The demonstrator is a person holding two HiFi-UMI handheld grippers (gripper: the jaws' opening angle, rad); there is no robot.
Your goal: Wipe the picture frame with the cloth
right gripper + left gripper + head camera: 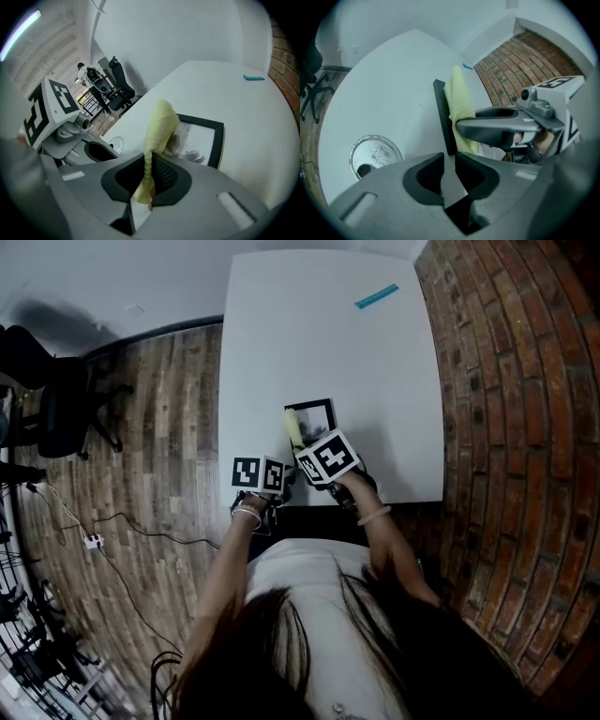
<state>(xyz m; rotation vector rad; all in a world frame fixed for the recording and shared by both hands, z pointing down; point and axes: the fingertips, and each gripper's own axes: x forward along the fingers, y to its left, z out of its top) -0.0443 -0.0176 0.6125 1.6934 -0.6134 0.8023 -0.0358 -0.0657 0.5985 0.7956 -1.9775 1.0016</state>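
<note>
Two tools: right tool (149,177) clamps cloth (159,123) by picture frame (218,137), left tool (449,176) gapes.

Light falls even and cool over the white table (281,334), bright enough in the head view that I lose almost all surface texture. In the right gripper view a ceiling light strip (21,28) glows at the upper left. The office chair (56,399) throws a soft, dark shadow beyond itself. All three views bulge like a fisheye, which curves the brick wall (506,381) and darkens the corners to black. The cloth (157,136) blurs at its near end, close to the lens.
</note>
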